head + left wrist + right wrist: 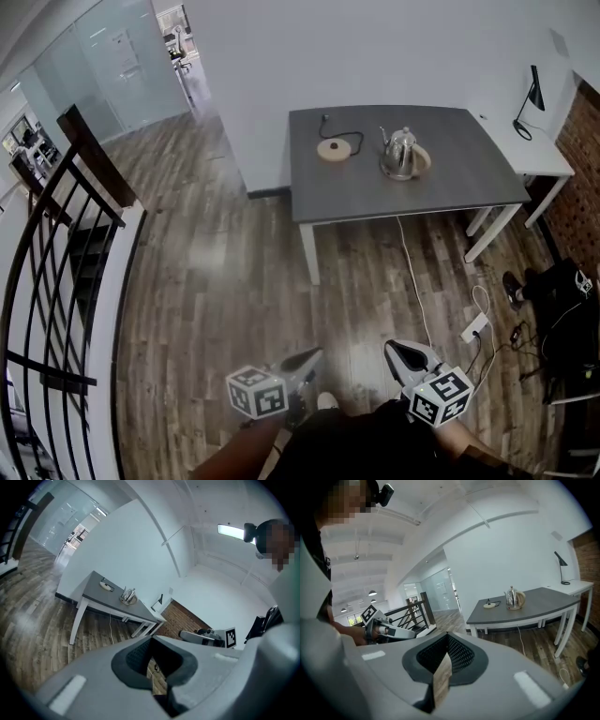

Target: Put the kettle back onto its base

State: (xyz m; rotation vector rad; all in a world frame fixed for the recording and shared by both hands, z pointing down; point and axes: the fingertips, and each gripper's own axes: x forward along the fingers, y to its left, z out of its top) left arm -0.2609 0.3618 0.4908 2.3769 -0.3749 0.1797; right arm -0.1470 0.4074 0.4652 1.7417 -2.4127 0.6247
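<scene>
The floor (234, 272) up to the table (459, 183) lies open, with a railing (56, 272) well off to the left and a white desk (539, 155) just beside the table's right end. A cable (410, 267) hangs from the table's front edge to a power strip (474, 328). On top, bare surface separates base (334, 149) and kettle (400, 150); a cord (349, 133) loops behind the base.

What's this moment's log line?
kettle: on table, beside base | left gripper: shut, empty | right gripper: shut, empty | both short of table
</scene>
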